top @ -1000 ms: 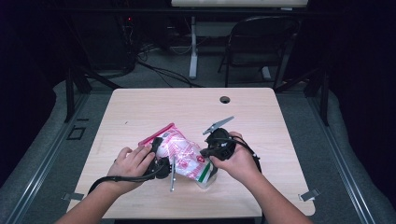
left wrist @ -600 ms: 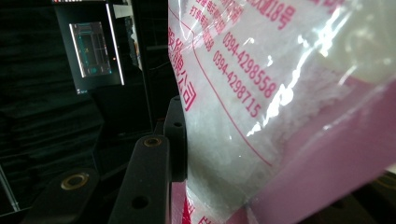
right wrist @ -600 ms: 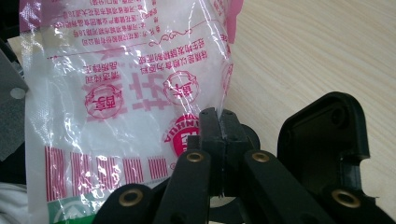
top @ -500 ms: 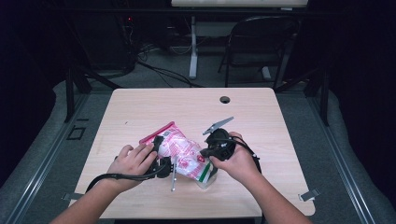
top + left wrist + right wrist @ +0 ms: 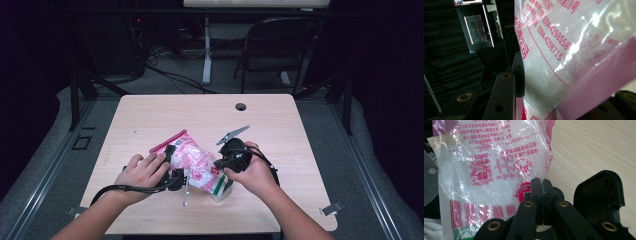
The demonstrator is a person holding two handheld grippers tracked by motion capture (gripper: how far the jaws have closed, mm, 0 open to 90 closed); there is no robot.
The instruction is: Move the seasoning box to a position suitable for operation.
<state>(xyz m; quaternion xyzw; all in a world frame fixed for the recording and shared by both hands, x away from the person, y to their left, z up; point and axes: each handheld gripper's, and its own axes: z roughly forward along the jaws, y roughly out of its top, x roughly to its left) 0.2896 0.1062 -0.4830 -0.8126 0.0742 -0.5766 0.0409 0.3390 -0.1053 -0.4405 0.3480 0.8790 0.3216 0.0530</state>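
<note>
A clear plastic bag [image 5: 195, 162] with red print and white contents is held just above the table between my two grippers. My left gripper [image 5: 172, 172] has the bag's pink-striped end [image 5: 599, 82] wedged between its jaws, with the left jaw against the film. My right gripper [image 5: 225, 167] comes in from the other side. In the right gripper view its jaws [image 5: 541, 185] are pressed together on a thin edge of the bag [image 5: 486, 170]. A hand is wrapped around each gripper.
The light wooden table [image 5: 280, 130] has a round cable hole [image 5: 241, 106] near its far edge. A black chair [image 5: 280, 45] and desk legs stand behind it on the dark floor. Black cable [image 5: 115, 189] trails from the left gripper.
</note>
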